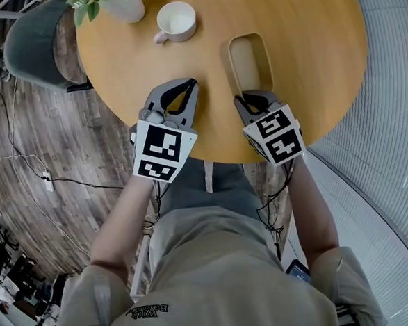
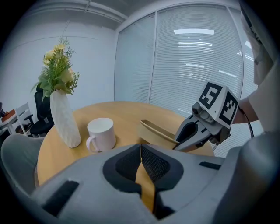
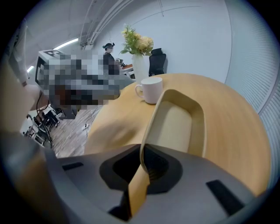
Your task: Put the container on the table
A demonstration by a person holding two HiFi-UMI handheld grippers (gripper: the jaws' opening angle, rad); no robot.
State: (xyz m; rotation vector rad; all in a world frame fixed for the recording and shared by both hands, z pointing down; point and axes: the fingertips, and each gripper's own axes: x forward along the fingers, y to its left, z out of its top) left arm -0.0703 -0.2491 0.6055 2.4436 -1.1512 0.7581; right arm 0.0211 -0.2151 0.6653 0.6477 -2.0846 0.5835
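Observation:
The container [image 1: 249, 61] is a tan oblong dish with rounded corners, near the right front of the round wooden table [image 1: 307, 40]. My right gripper [image 1: 253, 94] is shut on its near rim, and in the right gripper view the rim [image 3: 144, 144] runs between the jaws of that gripper [image 3: 142, 151]. From the left gripper view the container [image 2: 155, 130] looks slightly tilted, low on the tabletop. My left gripper [image 1: 188, 83] is shut and holds nothing. It hovers over the table left of the container, its jaw tips [image 2: 141, 146] touching.
A white mug [image 1: 176, 20] stands beyond the left gripper. A white vase [image 1: 125, 5] with flowers is at the far left edge. A grey chair [image 1: 31, 38] is left of the table. Cables lie on the wood floor [image 1: 45, 180]. Window blinds [image 2: 197, 65] close the right side.

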